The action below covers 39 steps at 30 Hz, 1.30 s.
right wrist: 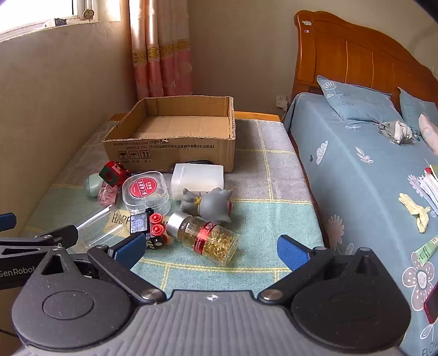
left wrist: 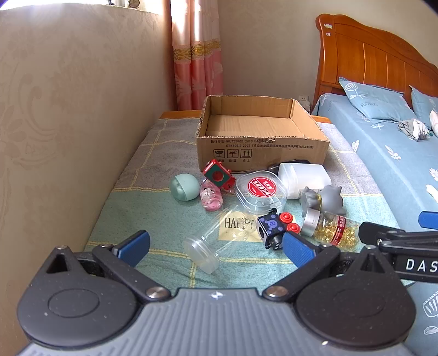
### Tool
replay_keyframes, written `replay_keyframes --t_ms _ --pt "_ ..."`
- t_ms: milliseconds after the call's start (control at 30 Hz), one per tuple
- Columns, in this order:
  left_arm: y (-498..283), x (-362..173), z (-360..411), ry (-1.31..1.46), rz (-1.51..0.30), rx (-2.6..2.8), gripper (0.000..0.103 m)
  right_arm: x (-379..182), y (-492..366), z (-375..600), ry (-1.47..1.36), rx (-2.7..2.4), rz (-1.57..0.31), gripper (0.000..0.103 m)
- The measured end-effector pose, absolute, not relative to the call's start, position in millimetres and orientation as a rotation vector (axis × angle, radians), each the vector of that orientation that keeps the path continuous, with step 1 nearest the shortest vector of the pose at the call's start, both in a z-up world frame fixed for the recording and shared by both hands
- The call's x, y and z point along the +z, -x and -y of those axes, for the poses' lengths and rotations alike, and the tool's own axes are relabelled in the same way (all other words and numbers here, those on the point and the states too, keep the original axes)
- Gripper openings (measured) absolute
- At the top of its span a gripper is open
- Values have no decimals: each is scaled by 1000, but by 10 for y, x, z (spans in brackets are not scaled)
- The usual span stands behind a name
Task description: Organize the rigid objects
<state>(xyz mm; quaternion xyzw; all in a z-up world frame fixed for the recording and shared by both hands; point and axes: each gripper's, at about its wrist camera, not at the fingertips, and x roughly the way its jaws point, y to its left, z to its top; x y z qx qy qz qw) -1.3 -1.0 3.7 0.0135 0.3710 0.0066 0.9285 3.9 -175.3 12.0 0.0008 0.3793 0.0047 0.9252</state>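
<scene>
Left gripper (left wrist: 216, 246) open above clear jar (left wrist: 216, 243) labelled "HAPPY".

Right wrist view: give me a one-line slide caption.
Open right hand-held gripper above a capsule bottle among scattered toys and containers, before an empty cardboard box.

We note soft, even daylight in both views. It enters from the window (right wrist: 41, 13) at the upper left of the right wrist frame, blown out to white. Shadows are faint and short. Focus is sharp mid-frame. Fisheye bending curves the wall (left wrist: 68, 109) and bed (right wrist: 356, 164) edges; corners go dark at upper right.
</scene>
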Motion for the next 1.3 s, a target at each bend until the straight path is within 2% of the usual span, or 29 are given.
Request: replay_keyframes --t_ms 1300 --pt "-43 55 -21 -29 -753 13 102 158 -39 1746 4 7 -765 103"
